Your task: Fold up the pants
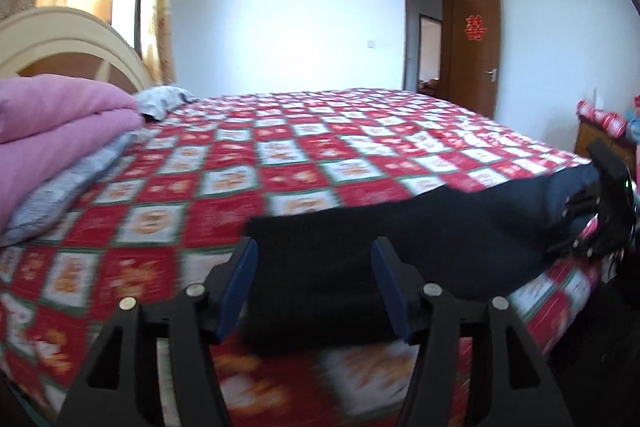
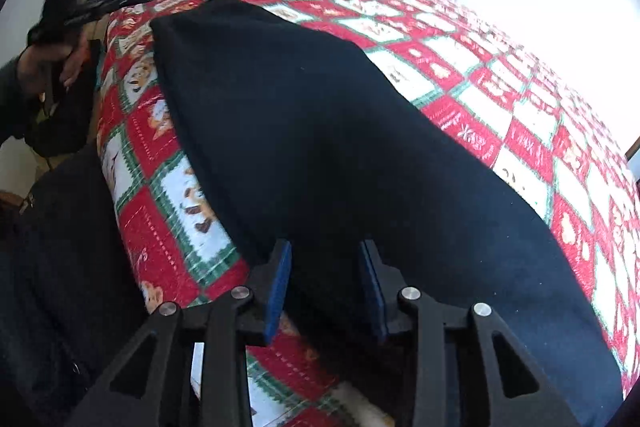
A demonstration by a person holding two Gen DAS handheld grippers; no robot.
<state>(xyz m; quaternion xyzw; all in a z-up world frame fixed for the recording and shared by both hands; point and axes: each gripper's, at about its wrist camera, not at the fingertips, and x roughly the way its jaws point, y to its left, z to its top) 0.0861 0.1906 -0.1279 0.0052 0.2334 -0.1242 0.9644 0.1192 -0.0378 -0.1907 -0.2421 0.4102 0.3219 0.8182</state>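
Two grippers, both with jaws spread, neither pinching. Left gripper [image 1: 314, 287] hovers at the near end of the black pants [image 1: 400, 239], fabric seen between its blue pads [image 1: 236, 291], no clear contact. Right gripper [image 2: 326, 287] straddles the pants [image 2: 320, 131] edge, pads apart, cloth between them, not pressed. One pair of pants, folded into a long strip along the near edge of the bed. One red-white-green checked bedspread [image 1: 240, 155]. One pink quilt [image 1: 52, 111] on one grey blanket [image 1: 60, 191] by the headboard [image 1: 60, 39]. One open brown door [image 1: 474, 47] with a red paper double-happiness character [image 1: 475, 27]. Person's hand [image 2: 60, 63] holds the left gripper's handle.
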